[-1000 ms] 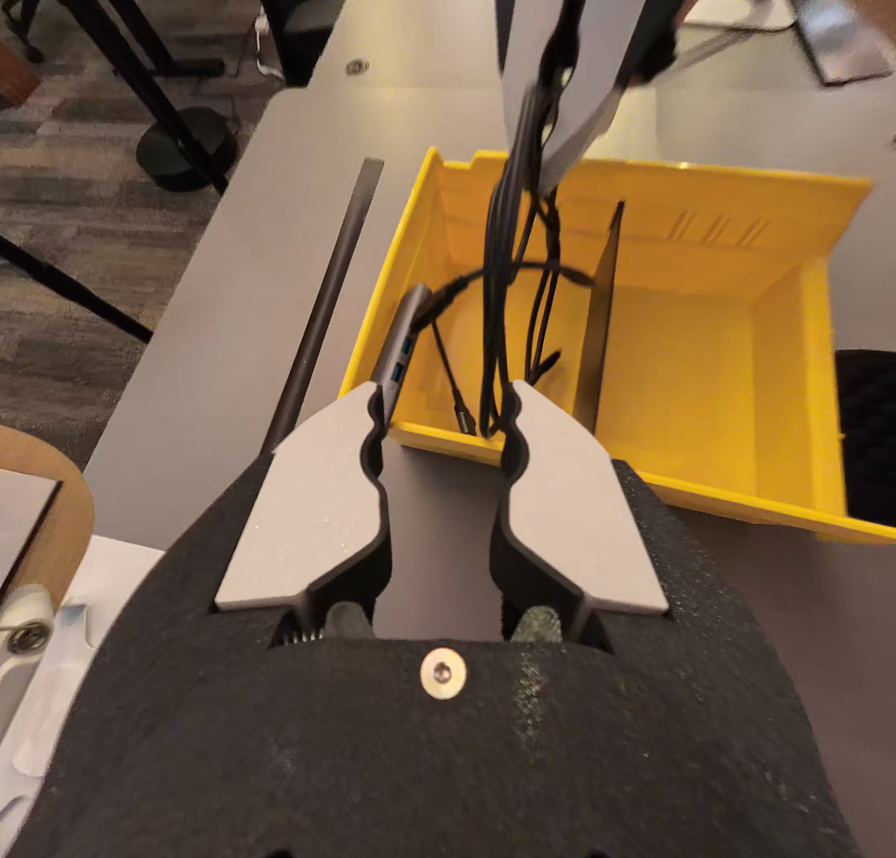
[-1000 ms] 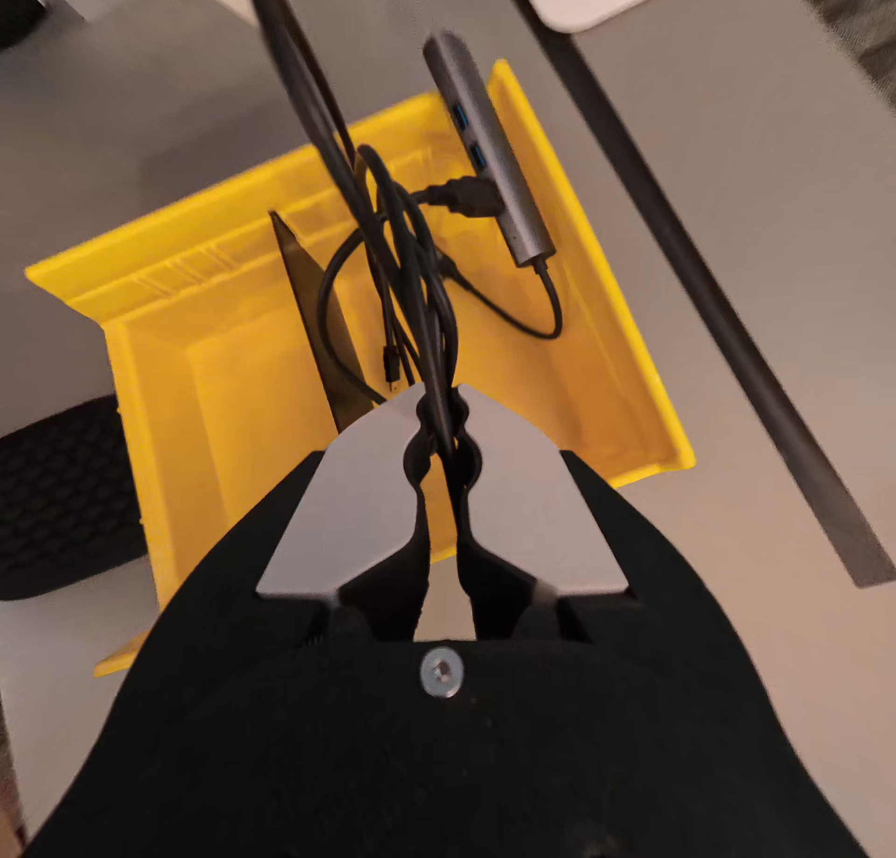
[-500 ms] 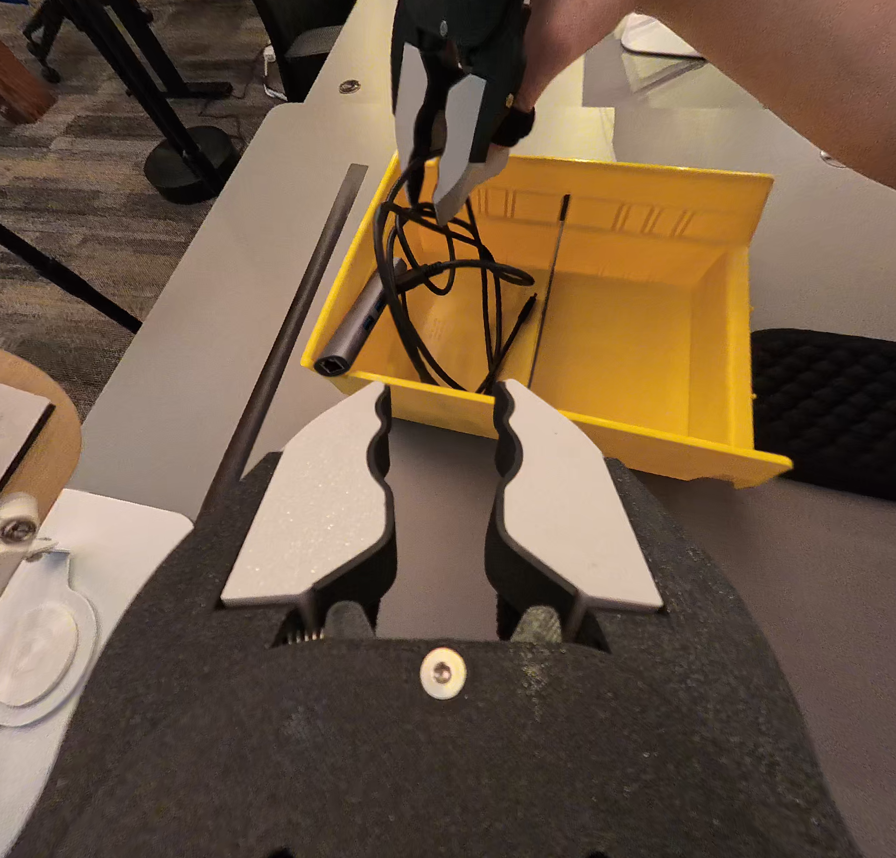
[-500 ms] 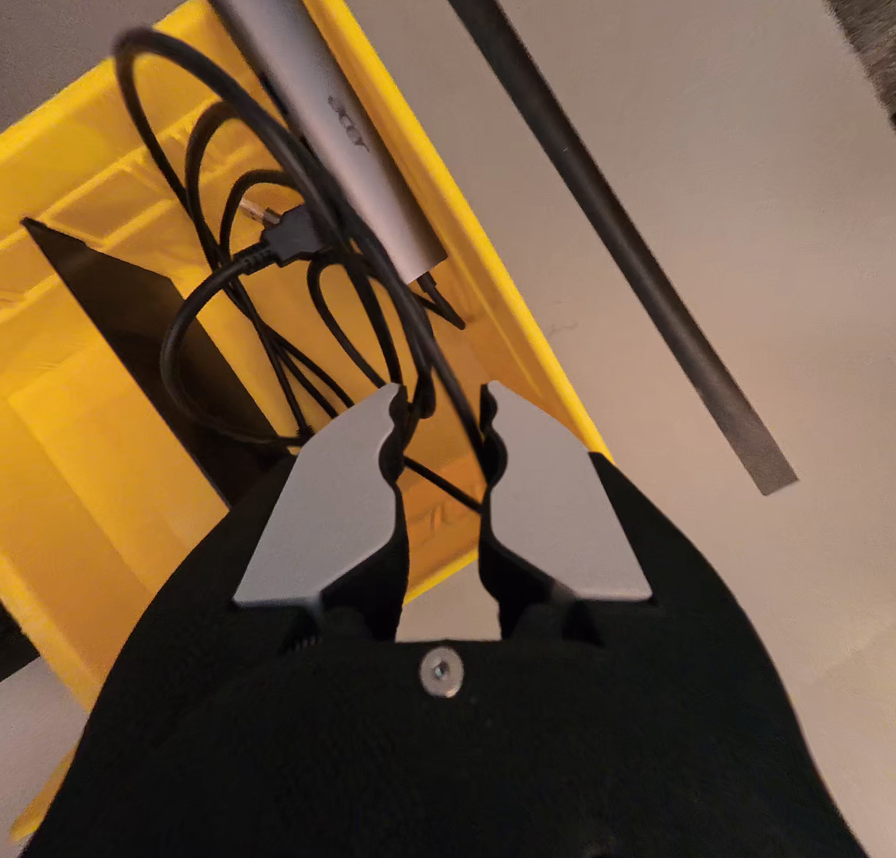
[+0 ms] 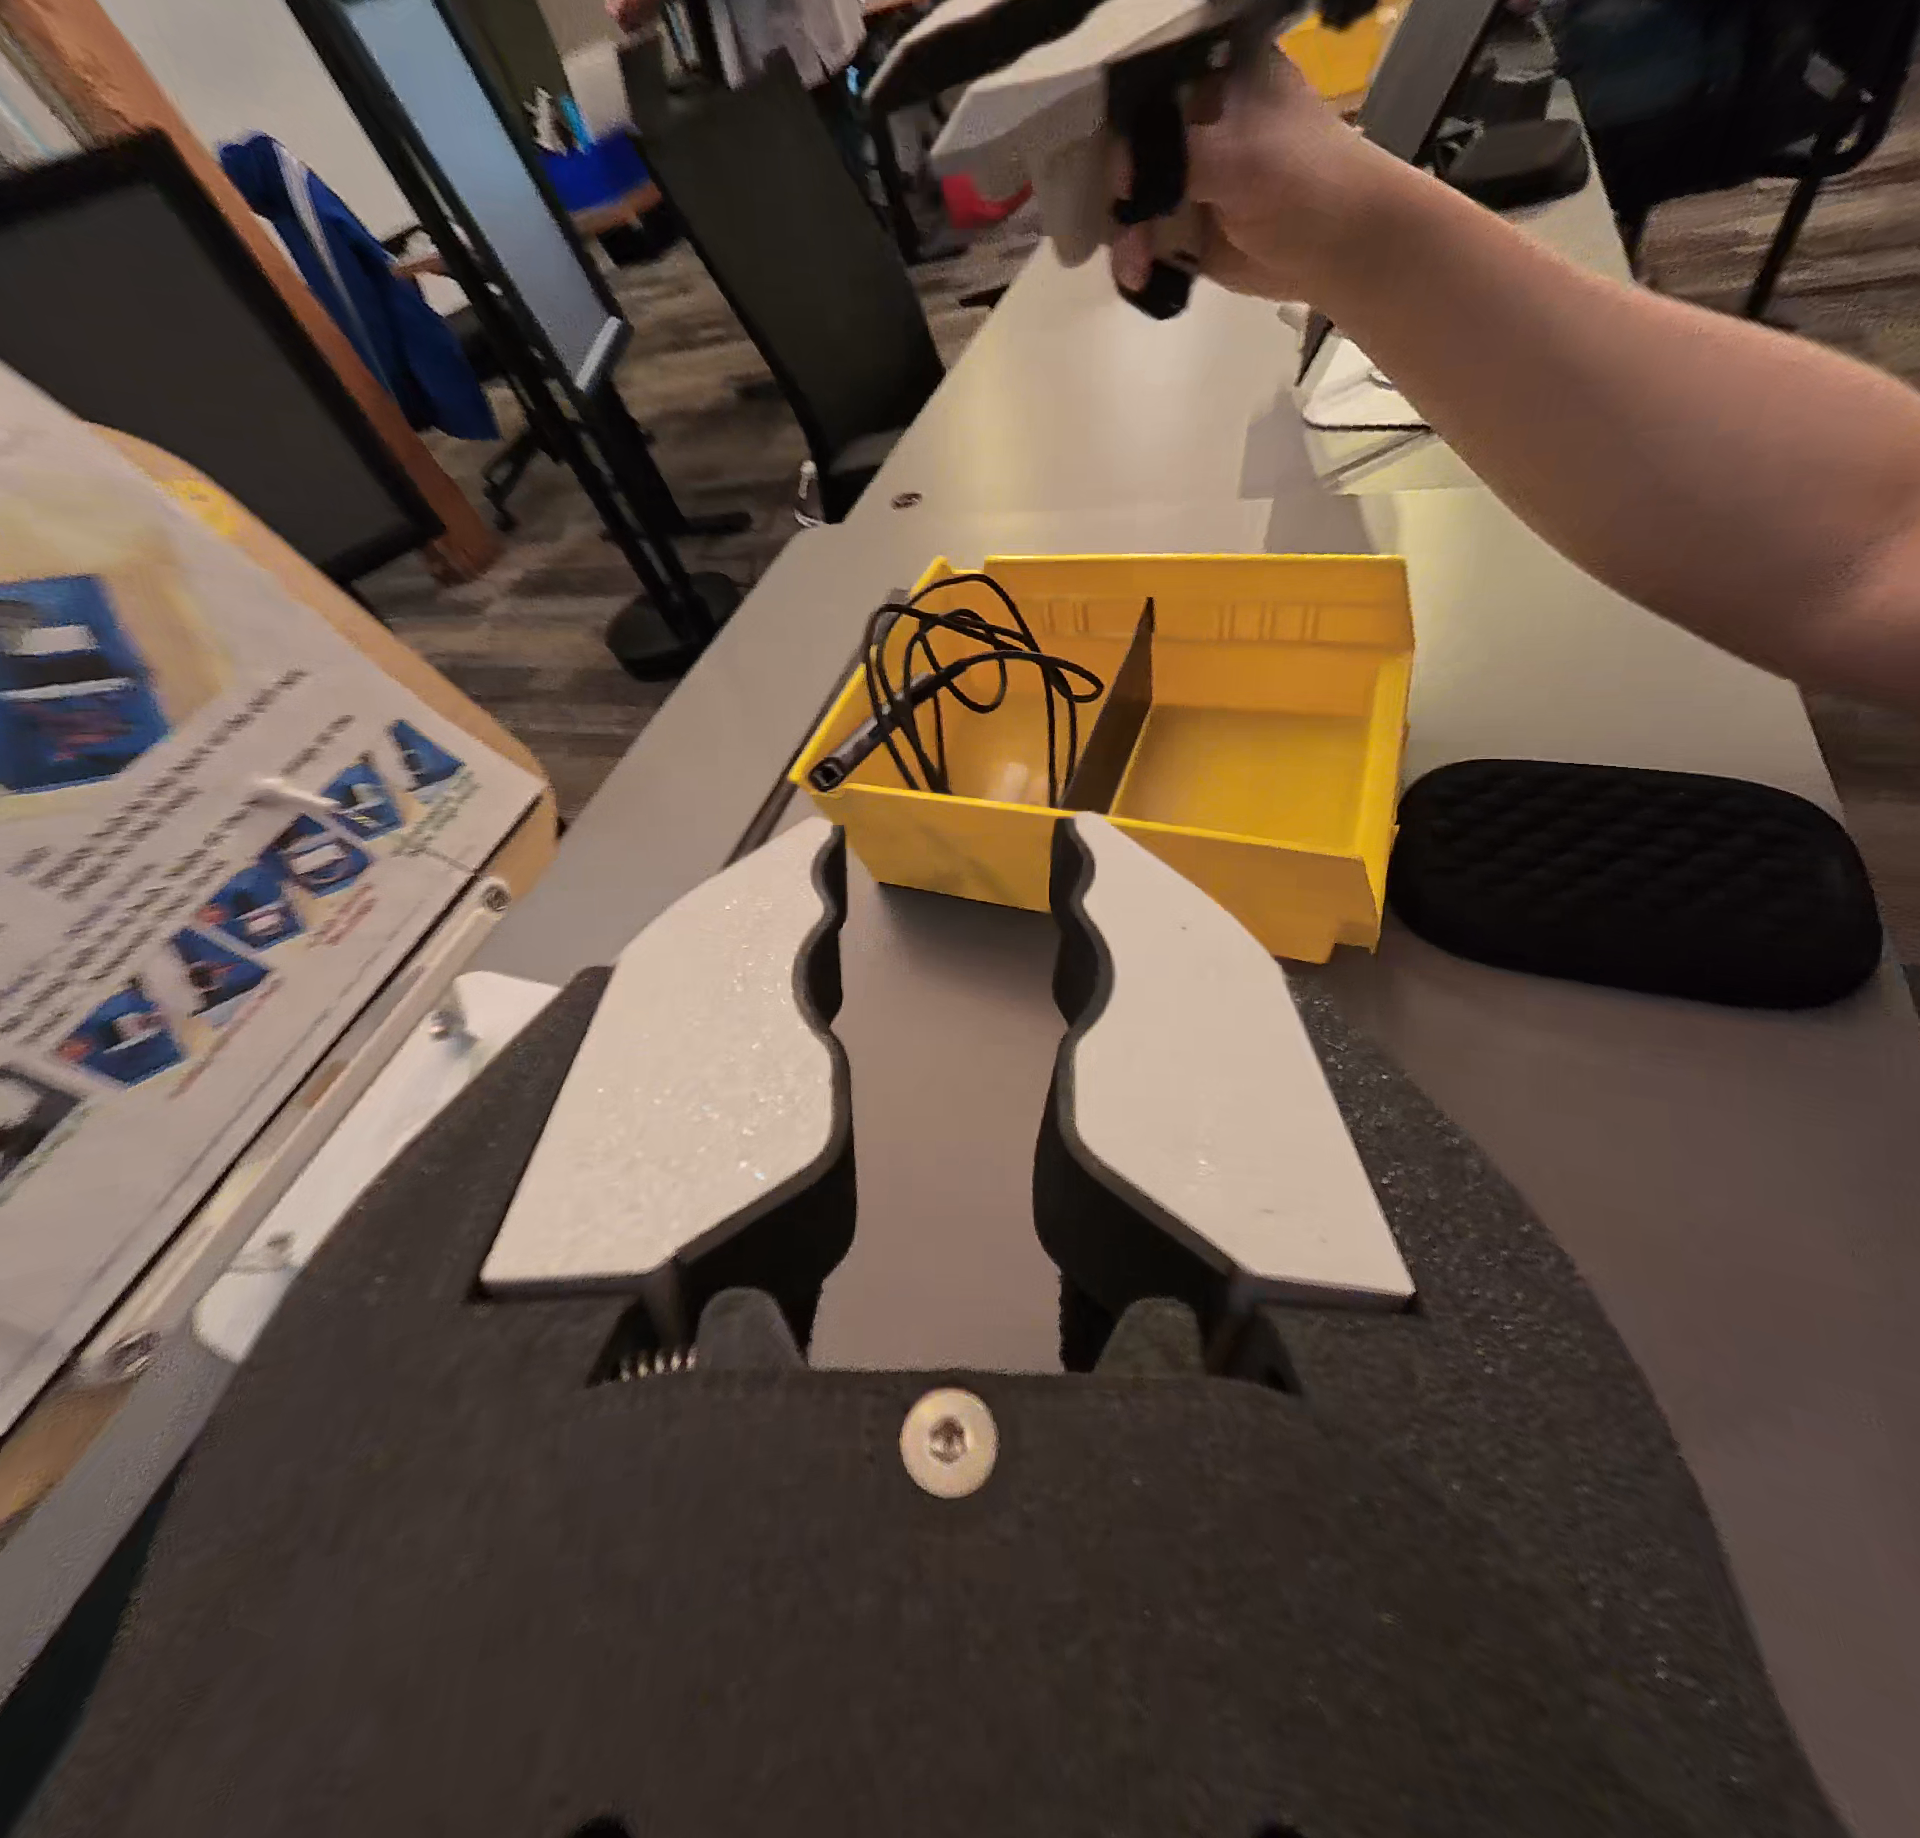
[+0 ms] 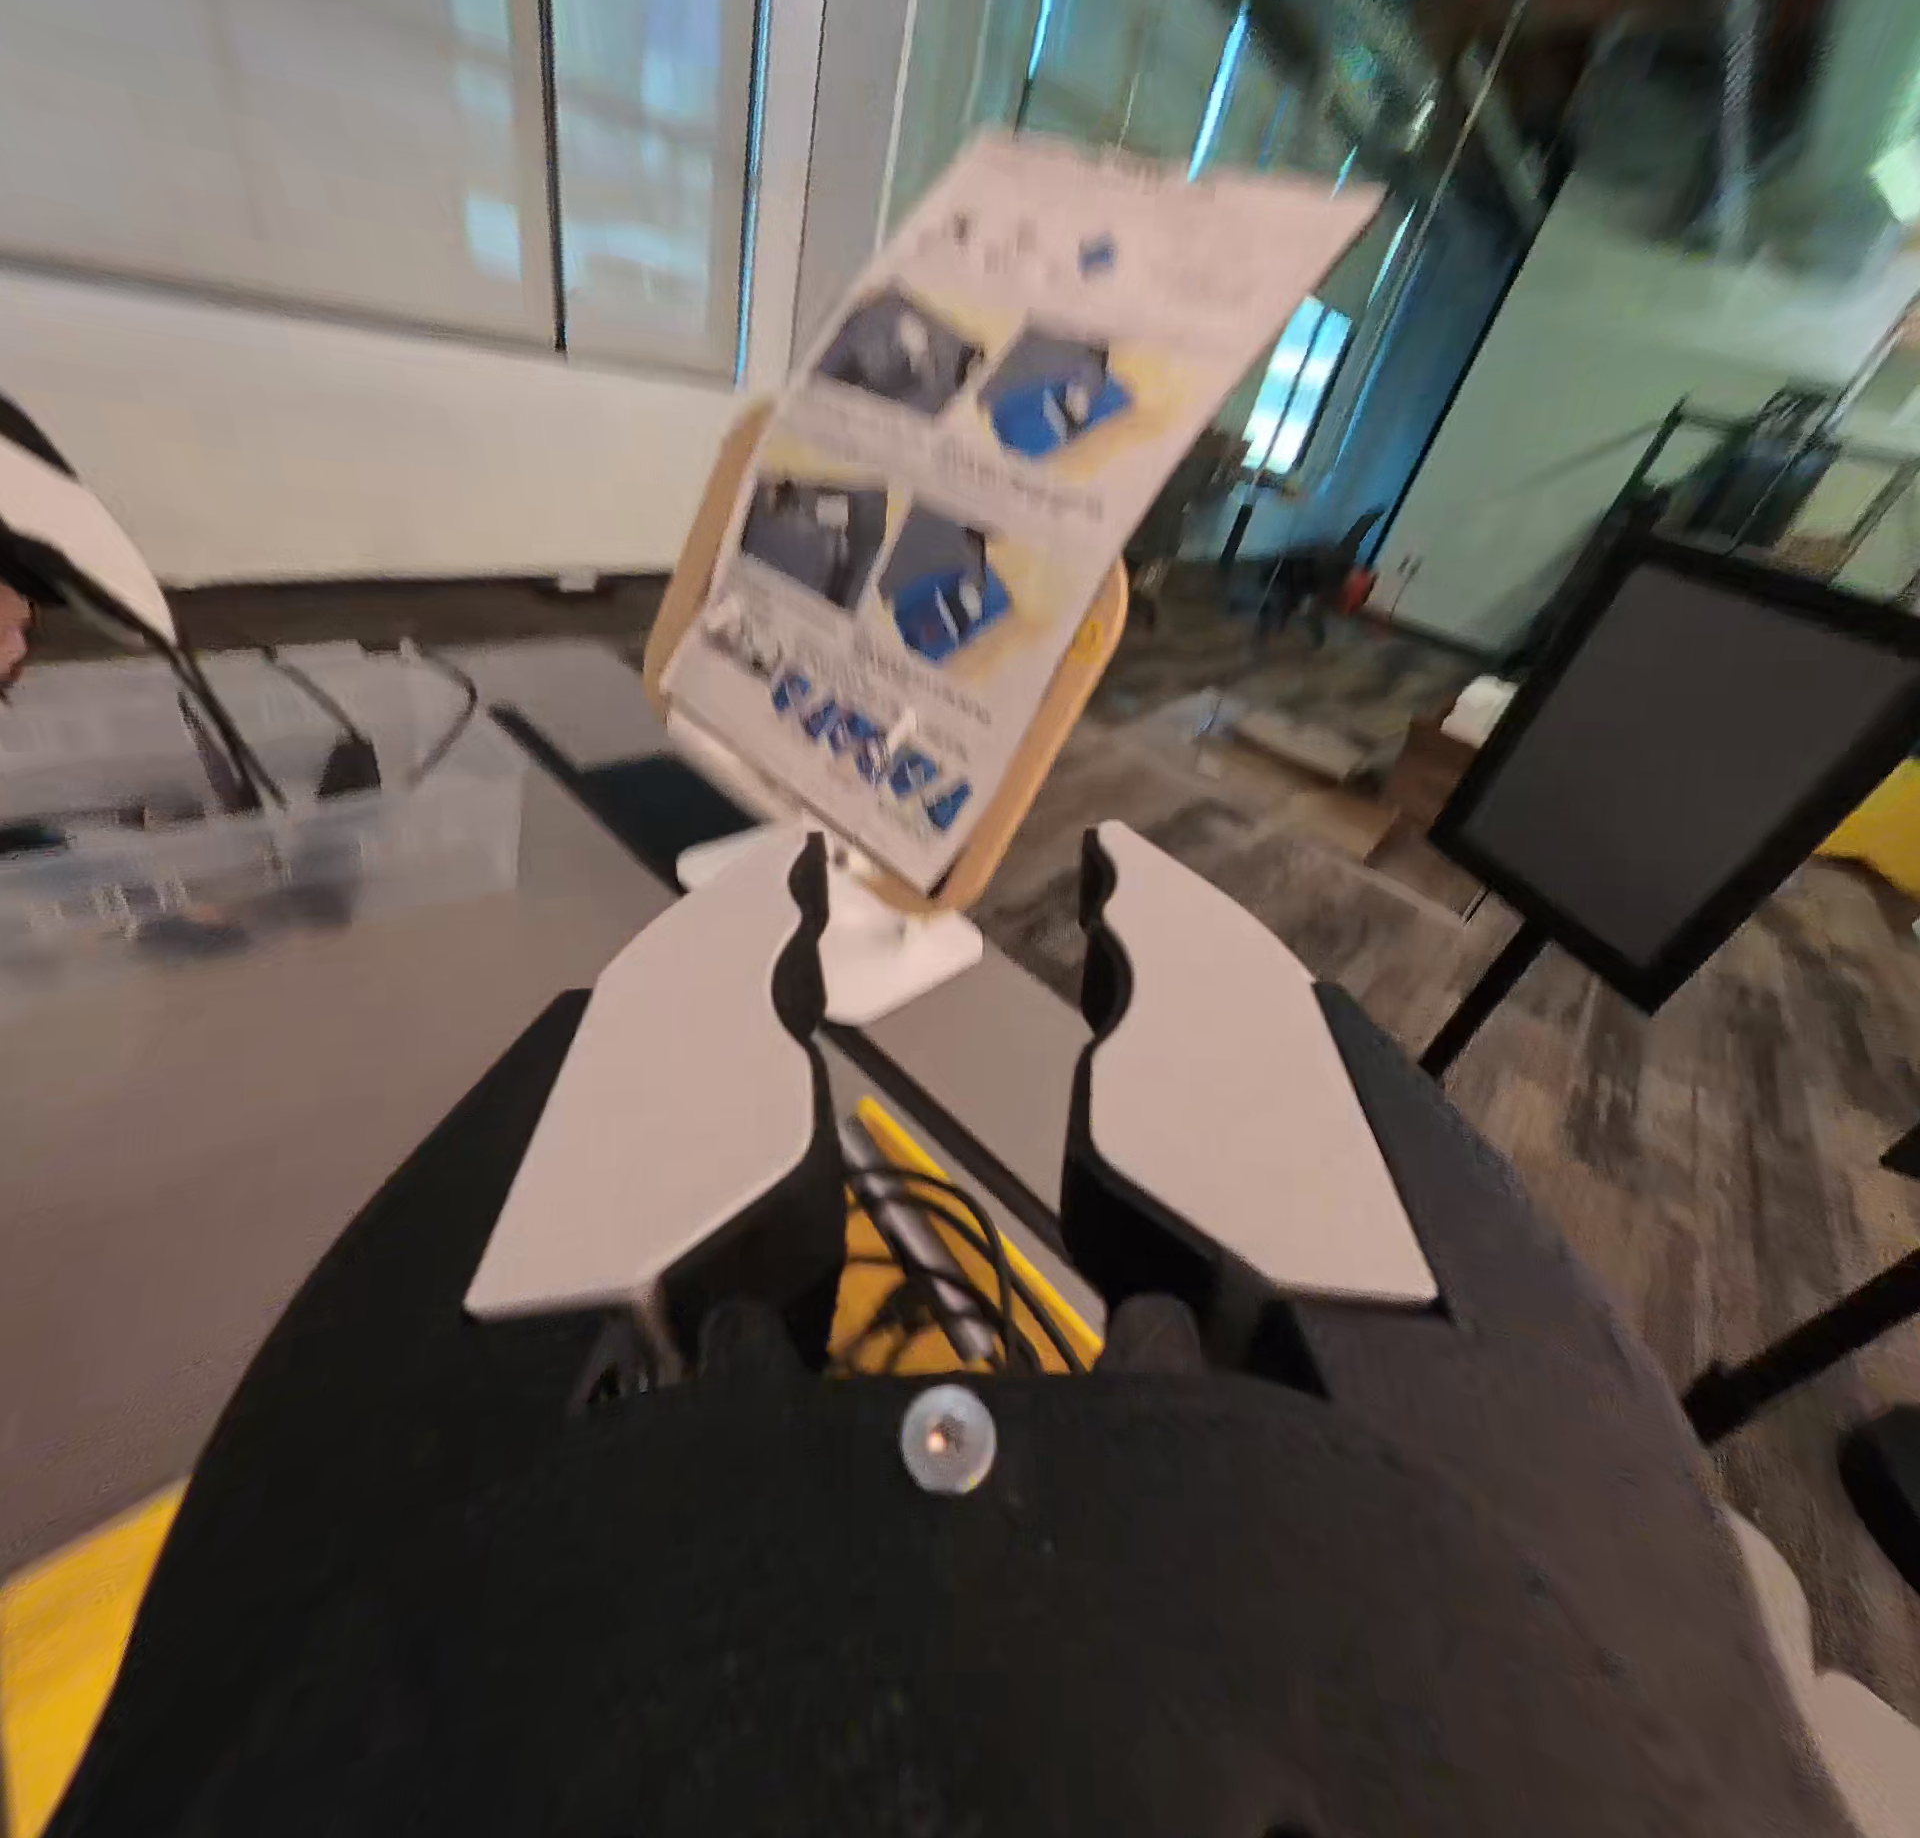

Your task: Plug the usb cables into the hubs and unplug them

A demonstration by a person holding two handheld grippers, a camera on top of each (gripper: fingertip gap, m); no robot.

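Note:
In the left wrist view a yellow bin (image 5: pixel 1247 884) with a black divider (image 5: pixel 1117 728) stands on the grey table. A tangle of black USB cables (image 5: pixel 966 666) and a grey hub (image 5: pixel 857 749) lie in its left compartment; the hub leans on the left wall. My left gripper (image 5: pixel 945 838) is open and empty, just short of the bin's front wall. My right gripper (image 5: pixel 909 121) is held by a hand high above the bin, open and empty. In the right wrist view my right gripper (image 6: pixel 951 853) is open, with the hub (image 6: pixel 914 1238) and cables (image 6: pixel 987 1258) far below it.
A black textured pad (image 5: pixel 1631 884) lies right of the bin. A printed sign on a white stand (image 6: pixel 935 541) is at the table's left edge (image 5: pixel 208 801). A clear plastic container (image 6: pixel 208 801) sits on the table. A black screen (image 6: pixel 1683 749) stands on the floor beyond. About 25 centimetres separates my left fingertips from my right. My left tips are about 30 centimetres from the hub (image 6: pixel 914 1238), my right tips only 25 centimetres.
My right gripper opened and let go of the cable bundle, which dropped into the bin's left compartment, then rose high and swung away. My left gripper drew back from the bin.

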